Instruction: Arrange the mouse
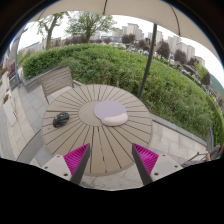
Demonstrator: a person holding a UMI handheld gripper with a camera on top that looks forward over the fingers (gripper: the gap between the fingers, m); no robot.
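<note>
1. While the gripper point(108, 165) is hanging over the near edge of the round wooden table point(125, 140), its two fingers are spread wide apart and are holding nothing.
2. A small dark thing, which is probably the mouse point(61, 119) though it is too small to be sure, is sitting at the left edge of the table, well ahead of the fingers and off to their left.
3. A pale round mouse pad point(111, 113) is lying near the middle of the table, apart from the mouse.
4. I am guessing the job is only starting, because the mouse is not yet picked up and not yet on the pad.
5. For the next move, the gripper is needing to go forward and left, come down around the mouse, and squeeze it gently from both sides.
6. A wooden chair point(55, 80) is standing just behind the table's left side, close to the mouse, so the reach may need some care there.
7. An umbrella pole point(149, 60) is rising beyond the table's far right edge, with a green hedge point(110, 65) growing behind.
</note>
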